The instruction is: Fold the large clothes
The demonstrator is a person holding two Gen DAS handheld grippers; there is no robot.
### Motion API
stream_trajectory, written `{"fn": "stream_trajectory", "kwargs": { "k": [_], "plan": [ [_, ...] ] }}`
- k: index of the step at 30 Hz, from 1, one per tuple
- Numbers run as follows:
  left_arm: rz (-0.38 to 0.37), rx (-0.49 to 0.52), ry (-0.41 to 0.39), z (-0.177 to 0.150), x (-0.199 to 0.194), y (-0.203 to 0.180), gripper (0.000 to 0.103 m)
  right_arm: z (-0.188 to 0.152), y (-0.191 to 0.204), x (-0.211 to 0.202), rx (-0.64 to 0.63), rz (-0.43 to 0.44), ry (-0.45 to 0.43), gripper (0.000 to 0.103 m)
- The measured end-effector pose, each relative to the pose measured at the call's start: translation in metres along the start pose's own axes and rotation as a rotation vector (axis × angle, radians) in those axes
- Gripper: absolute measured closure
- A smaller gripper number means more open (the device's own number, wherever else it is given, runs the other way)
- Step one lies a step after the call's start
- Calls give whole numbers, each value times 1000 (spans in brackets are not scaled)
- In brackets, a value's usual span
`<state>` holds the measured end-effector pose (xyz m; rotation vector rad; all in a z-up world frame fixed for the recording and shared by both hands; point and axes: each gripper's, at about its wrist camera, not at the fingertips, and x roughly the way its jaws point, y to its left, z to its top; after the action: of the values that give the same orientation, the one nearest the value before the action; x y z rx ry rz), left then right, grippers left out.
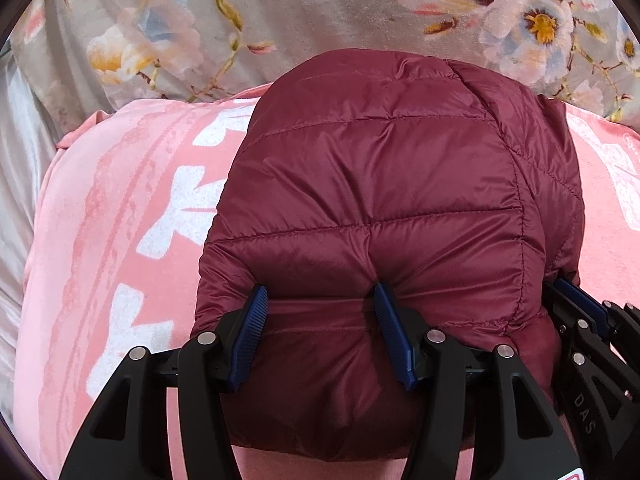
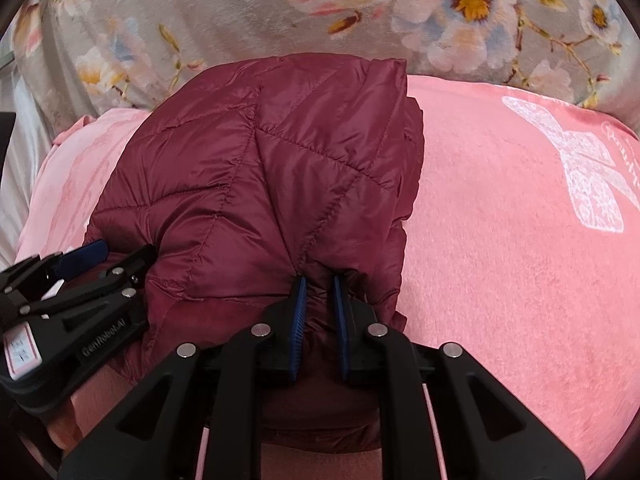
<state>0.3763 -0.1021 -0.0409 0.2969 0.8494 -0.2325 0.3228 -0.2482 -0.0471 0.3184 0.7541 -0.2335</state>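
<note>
Left wrist view showed the maroon quilted jacket (image 1: 372, 208) bundled into a rounded, puffy mound, its stitched channels running across in curved bands and a seam curving down its right side; the shiny fabric was creased and puckered where the left gripper (image 1: 320, 300) pressed into its near edge. The jaws of that gripper stood fairly wide, with a thick roll of the padded fabric bulging between the blue pads (image 1: 250, 332); whether they truly squeezed it or merely rested against it could not be told for certain, though the fabric dimpled at both pads. At the right edge of this view the right gripper (image 1: 576, 304) met the jacket's side.

From the right wrist view, the jacket (image 2: 256, 176) showed diagonal quilting lines meeting in a gathered point; the right gripper (image 2: 320, 284) had its jaws nearly closed, pinching a narrow fold of the fabric between them; the left gripper (image 2: 100, 256) lay at the left against the bundle.

The jacket sat on a pink blanket (image 2: 500, 240) with white bow motifs; beyond it lay a grey floral bedcover (image 2: 240, 8).
</note>
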Motion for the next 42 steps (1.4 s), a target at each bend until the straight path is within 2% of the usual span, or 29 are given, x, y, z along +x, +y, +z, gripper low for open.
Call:
{"fn": "stream_trajectory", "kwargs": {
  "k": [1,3,6,8,11,14,16,21,24,27,30,32,34,40,41,42],
  "plan": [
    [-23,-8,13,3,-5,6,49,4,-2,-6,10,0,5,90],
    [-62,-52,6,9,-15,20,49,15,-6,-19,35,3,-38,90],
    [-45,-120,-33,28,-26,45,49,45,-14,-33,79,-2,-102,89],
    [-18,-145,-33,39,-21,55,49,66,-18,-24,93,-8,-88,89],
    [-14,-156,35,48,10,60,48,78,-26,12,109,-44,-23,89],
    [-23,-153,45,44,25,55,45,71,-34,39,138,-24,21,83],
    [-2,-136,32,43,26,48,42,66,-30,45,106,-40,19,82],
    [35,-116,17,42,31,41,42,65,-31,45,97,-46,32,82],
    [35,-118,31,40,21,42,43,64,-29,18,106,-65,9,81],
    [34,-128,26,30,3,44,43,45,-19,-20,69,-35,-38,81],
    [39,-118,23,13,-14,41,43,11,-13,-37,32,-16,-8,81],
    [38,-110,26,3,-22,37,43,-10,-13,-35,-3,-40,31,80],
    [47,-97,24,-7,-33,32,43,-26,-20,-38,-2,-88,43,70],
    [52,-85,18,-33,-63,21,43,-36,-28,-75,39,-100,12,69],
    [55,-85,18,-36,-66,20,42,-37,-27,-80,38,-98,5,67],
    [57,-86,19,-42,-70,18,42,-41,-26,-86,35,-92,-5,59]
  ]
}}
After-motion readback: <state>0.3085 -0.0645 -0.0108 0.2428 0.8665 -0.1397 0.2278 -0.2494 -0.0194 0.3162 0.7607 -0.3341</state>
